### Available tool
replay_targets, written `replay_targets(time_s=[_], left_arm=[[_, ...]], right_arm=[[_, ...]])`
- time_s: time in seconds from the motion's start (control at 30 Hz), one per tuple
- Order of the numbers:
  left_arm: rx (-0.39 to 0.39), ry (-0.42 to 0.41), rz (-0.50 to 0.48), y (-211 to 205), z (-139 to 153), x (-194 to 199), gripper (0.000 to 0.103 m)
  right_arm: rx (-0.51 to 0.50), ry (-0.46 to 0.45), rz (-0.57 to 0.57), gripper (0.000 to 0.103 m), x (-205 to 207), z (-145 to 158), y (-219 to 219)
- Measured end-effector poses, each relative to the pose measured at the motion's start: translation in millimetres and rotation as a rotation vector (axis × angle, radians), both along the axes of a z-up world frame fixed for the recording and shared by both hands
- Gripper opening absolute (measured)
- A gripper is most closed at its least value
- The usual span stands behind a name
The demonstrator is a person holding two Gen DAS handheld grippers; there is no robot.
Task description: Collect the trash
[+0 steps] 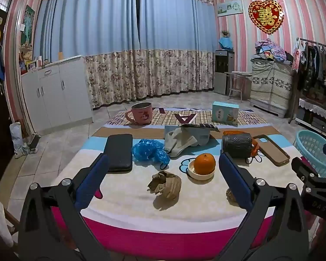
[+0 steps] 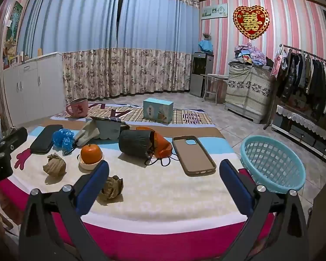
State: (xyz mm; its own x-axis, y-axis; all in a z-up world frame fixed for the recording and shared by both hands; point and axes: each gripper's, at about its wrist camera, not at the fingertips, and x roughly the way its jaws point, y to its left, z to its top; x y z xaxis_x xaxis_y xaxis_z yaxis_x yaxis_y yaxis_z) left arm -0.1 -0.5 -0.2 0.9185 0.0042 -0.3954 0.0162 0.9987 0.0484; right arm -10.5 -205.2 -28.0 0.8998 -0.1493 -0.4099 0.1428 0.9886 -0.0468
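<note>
Two grippers hang over the near edge of a low table (image 1: 123, 198) covered in a striped cloth. Just beside the table's right side, on the tiled floor, stands a light blue plastic basket (image 2: 271, 163). On the table's far end sit a pink mug (image 1: 141, 113) and a teal box (image 1: 225, 111), well apart from each other. Nearer lie a black case (image 1: 118, 152), a brown phone case (image 2: 193, 155) and a dark ribbed pouch (image 2: 135, 143) with orange fabric behind it. A grey cloth (image 1: 180, 141) lies beside a crumpled blue plastic bag (image 1: 150, 151).

An orange (image 1: 204, 163) rests in a small white dish (image 1: 201, 173). One crumpled brown paper ball (image 1: 165, 184) lies just left of the dish, apart from it. A second paper wad (image 2: 112, 187) sits nearer the table's front edge, partly behind a blue finger in both views.

The left gripper (image 1: 163, 183) is spread wide, holding nothing, with the first paper ball showing between its blue pads. The right gripper (image 2: 164, 184) is likewise spread wide and empty, above bare cloth.
</note>
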Motion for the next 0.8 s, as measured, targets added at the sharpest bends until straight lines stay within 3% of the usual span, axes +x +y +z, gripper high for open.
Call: replay_targets(time_s=[0.8], left_arm=[[0.008,0.001,0.009,7.1,-0.6,5.0,0.098]], right_arm=[[-0.023,-0.008,-0.009,0.099,-1.5,1.6,0.7]])
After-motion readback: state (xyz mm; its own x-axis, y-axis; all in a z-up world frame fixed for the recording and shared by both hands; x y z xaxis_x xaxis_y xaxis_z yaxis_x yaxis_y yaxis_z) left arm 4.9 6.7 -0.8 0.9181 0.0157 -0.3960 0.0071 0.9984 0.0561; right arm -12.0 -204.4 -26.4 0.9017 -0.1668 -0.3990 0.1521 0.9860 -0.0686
